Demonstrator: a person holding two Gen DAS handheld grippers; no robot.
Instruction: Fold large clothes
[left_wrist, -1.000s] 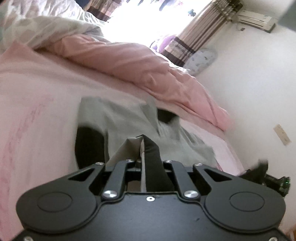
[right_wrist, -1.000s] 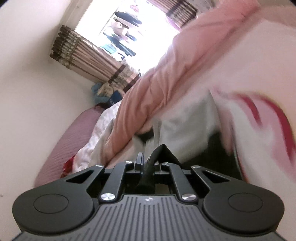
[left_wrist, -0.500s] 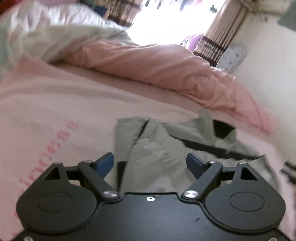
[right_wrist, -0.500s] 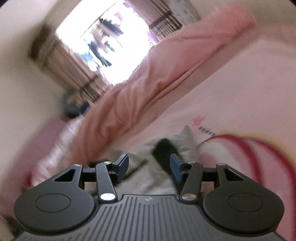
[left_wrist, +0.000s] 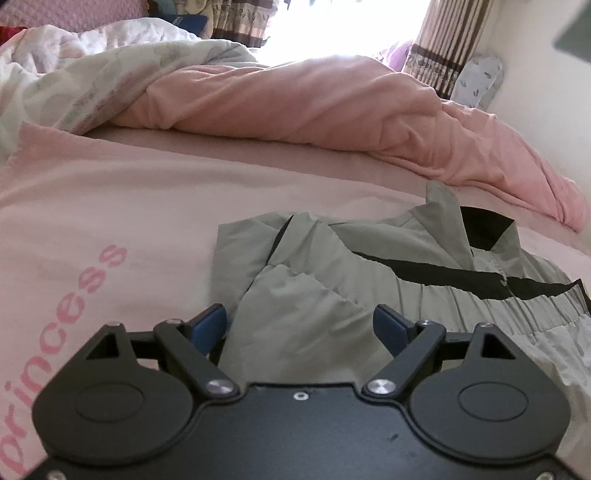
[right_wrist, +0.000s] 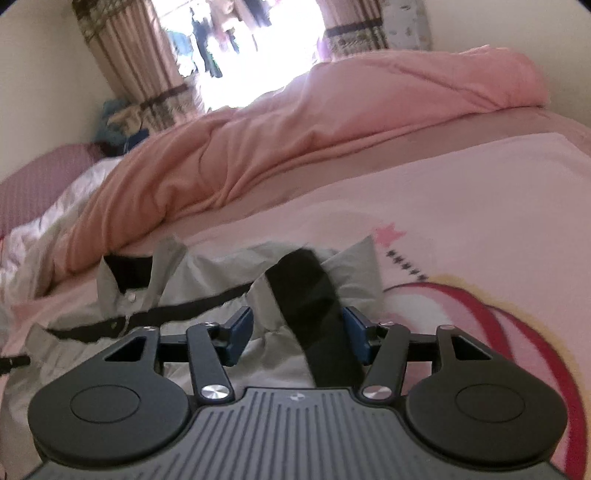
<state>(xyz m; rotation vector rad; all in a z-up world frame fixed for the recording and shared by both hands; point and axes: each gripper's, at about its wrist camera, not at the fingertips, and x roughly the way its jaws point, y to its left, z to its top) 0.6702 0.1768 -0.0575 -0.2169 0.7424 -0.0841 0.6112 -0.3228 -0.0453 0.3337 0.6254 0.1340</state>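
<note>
On the left, the left gripper (left_wrist: 300, 325) is hovering low over the bed with its two blue-padded fingers (left_wrist: 208, 325) spread wide. A fold of the grey jacket (left_wrist: 369, 273) is lying in the gap between them, yet neither pad is pressing on it. The one garment is lying crumpled on the pink bedsheet (left_wrist: 129, 206), towards the right part of this view, with one black stripe (left_wrist: 443, 275) running across its chest and its collar (left_wrist: 480, 229) standing open to show a black lining. The word "princess" (left_wrist: 62, 332) is running in pink letters up the sheet, just left of the gripper.

Beyond the jacket, one rumpled pink duvet (left_wrist: 314, 103) is stretching across the bed, and one pale floral quilt (left_wrist: 92, 70) is bunching at its left end. Two striped curtains (left_wrist: 443, 48) are framing one bright window.

Further right, the right gripper (right_wrist: 297, 334) is hanging over the same jacket (right_wrist: 207, 280), seen here from its other side. Its two blue-padded fingers (right_wrist: 240, 332) are standing part open and are closing. One black sleeve (right_wrist: 314, 314) is lying between them, hard against the right-hand pad, while the left-hand pad is standing clear of it, so nothing is being pinched. The collar (right_wrist: 125, 273) is lying to the left in this view, close to the duvet (right_wrist: 295, 140). To the right of the gripper, a red curved print (right_wrist: 498, 325) and one pink star (right_wrist: 389, 234) are showing on the sheet (right_wrist: 480, 206).
</note>
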